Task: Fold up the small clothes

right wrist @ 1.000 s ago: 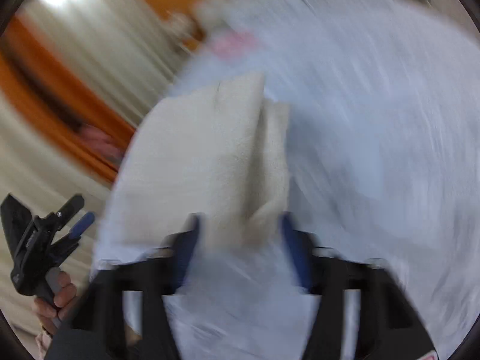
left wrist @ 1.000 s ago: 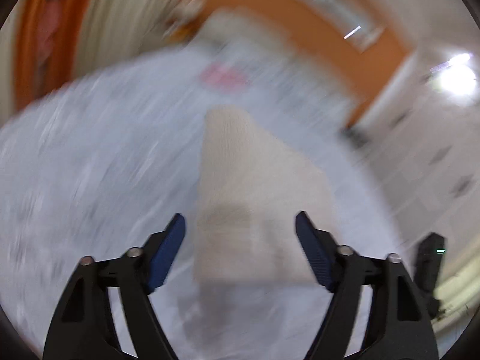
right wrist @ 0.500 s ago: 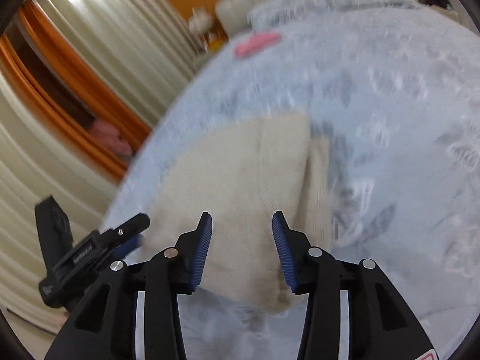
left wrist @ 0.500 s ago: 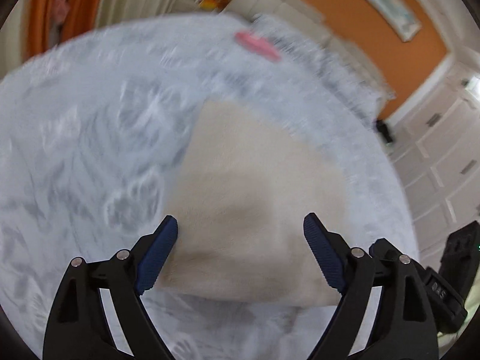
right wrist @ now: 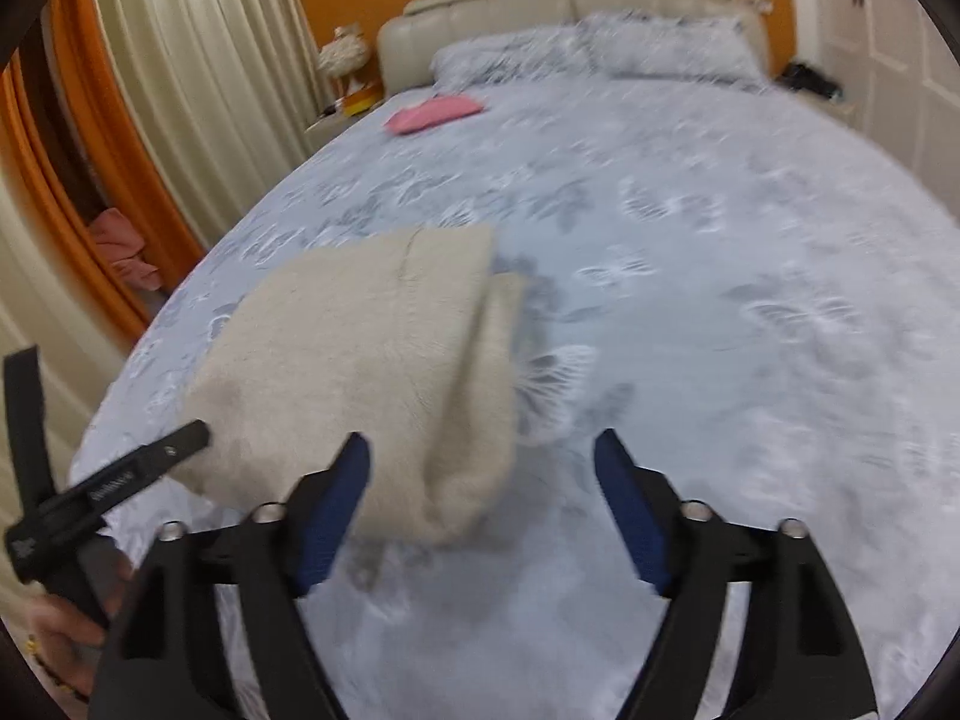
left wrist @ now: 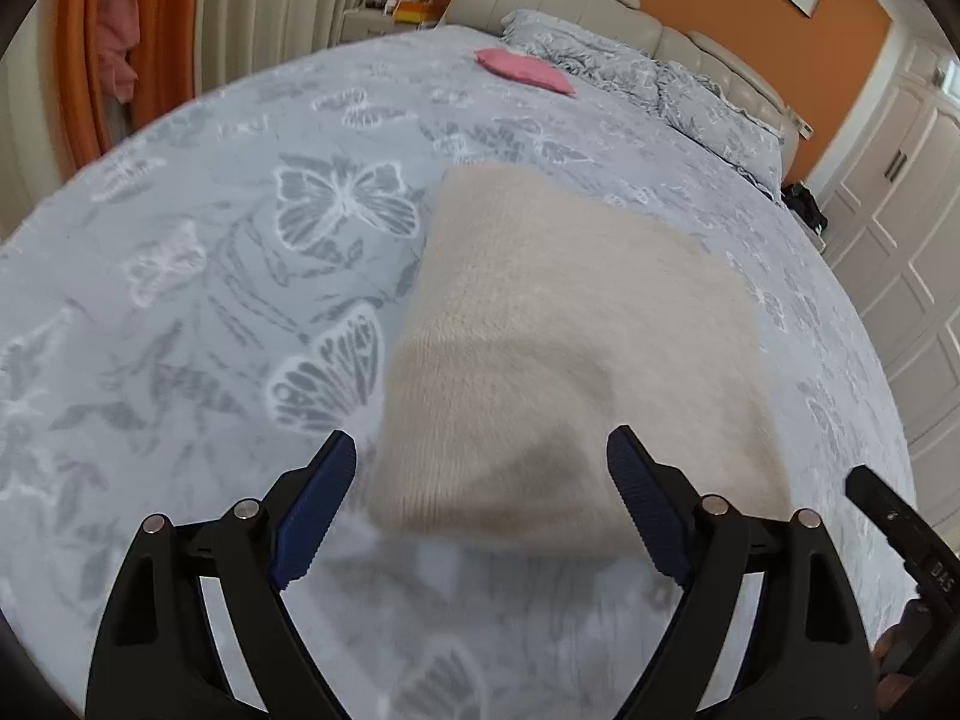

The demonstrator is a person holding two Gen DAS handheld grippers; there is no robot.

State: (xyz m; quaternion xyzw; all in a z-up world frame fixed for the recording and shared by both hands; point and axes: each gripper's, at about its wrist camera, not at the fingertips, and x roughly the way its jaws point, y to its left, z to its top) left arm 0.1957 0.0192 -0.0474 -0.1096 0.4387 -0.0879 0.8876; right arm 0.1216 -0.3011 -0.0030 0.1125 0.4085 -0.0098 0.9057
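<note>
A folded cream knit garment [left wrist: 570, 330] lies flat on the grey butterfly-print bed cover [left wrist: 210, 300]. My left gripper [left wrist: 480, 441] hovers over its near edge, open, with the pads clear of the cloth. In the right wrist view the same garment [right wrist: 360, 348] lies to the left, its thick folded end reaching between the fingers. The jaws of my right gripper [right wrist: 483, 441] are opening, and neither pad presses on the garment. Each gripper shows at the edge of the other's view: the right one [left wrist: 900, 534] and the left one [right wrist: 120, 480].
A pink folded cloth [left wrist: 525, 69] lies far up the bed near the pillows [left wrist: 690, 84] and padded headboard [right wrist: 480, 0]. Cream curtains [right wrist: 198, 60] hang to the left, white cupboards [left wrist: 900, 210] stand to the right. A person's hand [right wrist: 54, 630] holds the left gripper's handle.
My right gripper's jaws have spread wide from a narrow gap over the garment's folded edge. The left jaws have widened too and sunk closer to the garment, which stays on the bed.
</note>
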